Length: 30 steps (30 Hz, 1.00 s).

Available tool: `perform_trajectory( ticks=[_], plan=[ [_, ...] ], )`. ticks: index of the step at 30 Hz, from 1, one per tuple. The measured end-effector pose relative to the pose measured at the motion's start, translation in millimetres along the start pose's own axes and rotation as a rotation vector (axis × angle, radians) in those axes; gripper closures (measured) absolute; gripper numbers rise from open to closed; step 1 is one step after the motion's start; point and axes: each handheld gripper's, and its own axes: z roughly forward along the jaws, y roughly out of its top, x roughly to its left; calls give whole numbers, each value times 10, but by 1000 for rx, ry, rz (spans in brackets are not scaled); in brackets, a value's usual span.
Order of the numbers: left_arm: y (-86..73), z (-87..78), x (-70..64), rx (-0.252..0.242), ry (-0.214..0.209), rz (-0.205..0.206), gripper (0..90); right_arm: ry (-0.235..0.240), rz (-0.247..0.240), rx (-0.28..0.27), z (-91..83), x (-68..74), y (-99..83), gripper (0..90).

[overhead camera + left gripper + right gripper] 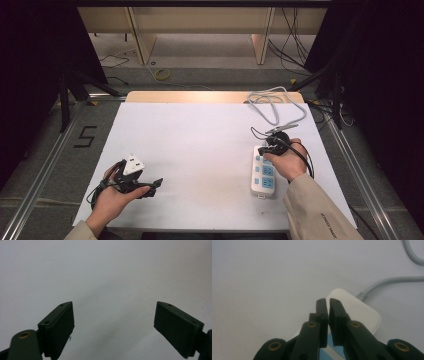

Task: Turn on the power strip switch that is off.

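The right hand-held gripper (pixel 328 301) hovers clenched over the power strip (pixel 263 172) (white, blue sockets) at the table's (pixel 200 140) right side; the left hand-held gripper (pixel 113 315) gapes, released, above bare table.

High view looks down over the table (pixel 200 140); both gripper views hover close above its white top.

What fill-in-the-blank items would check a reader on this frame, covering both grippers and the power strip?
1. The left gripper has its fingers ____.
2. The right gripper has its fingers ____, above the power strip.
3. The strip's sockets are coloured ____.
4. Its grey cable coils toward the table's ____ edge.

Missing: open; shut; blue; far
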Motion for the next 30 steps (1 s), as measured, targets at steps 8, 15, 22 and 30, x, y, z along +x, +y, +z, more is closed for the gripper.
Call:
perform_trajectory(
  ticks=[8, 15, 22, 30],
  plan=[
    [-3, -1, 6, 1, 1, -1, 162, 23, -29, -23, -63, -27, -35, 771],
    [-6, -7, 10, 5, 2, 2, 161, 42, -38, -54, -138, -19, -78, 701],
    [-8, -5, 12, 8, 3, 3, 161, 61, -40, -116, -231, -31, -199, 588],
    [-9, -5, 12, 5, 3, -1, 161, 92, -102, -196, -316, -41, -322, 453]
  ],
)
